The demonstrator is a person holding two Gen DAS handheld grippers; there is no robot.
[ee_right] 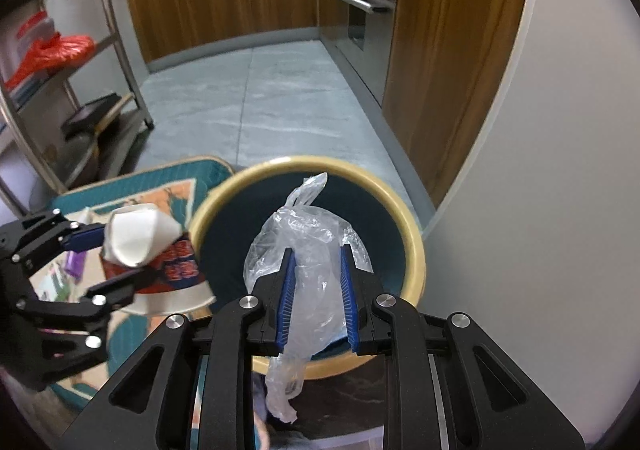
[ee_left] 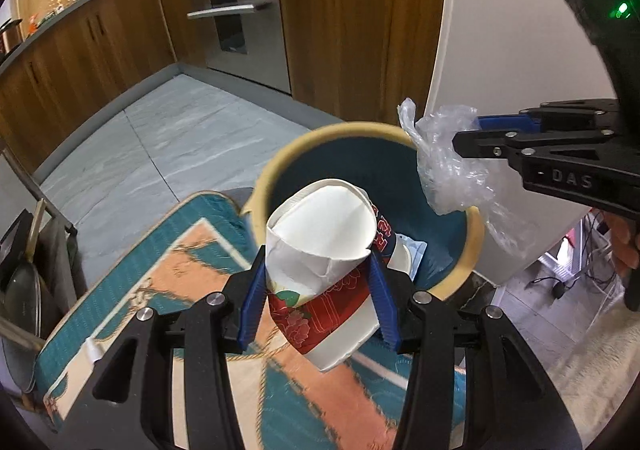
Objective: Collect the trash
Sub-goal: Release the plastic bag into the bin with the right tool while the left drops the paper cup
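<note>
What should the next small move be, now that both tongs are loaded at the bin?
Probably open the right tongs: the plastic bag they grip hangs over the bin opening. The left tongs hold the crushed cup nearer the rim, so it can follow.

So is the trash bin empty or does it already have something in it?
Not empty: the left wrist view shows pale trash lying at the bottom of the bin, behind the paper cup.

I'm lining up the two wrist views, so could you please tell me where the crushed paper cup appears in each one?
Left wrist view: the paper cup sits at lower centre, clamped in the left gripper, in front of the bin.
Right wrist view: the cup is at the left edge, beside the bin.
Shared landmark: the bin, with its yellow rim and dark blue inside.
</note>
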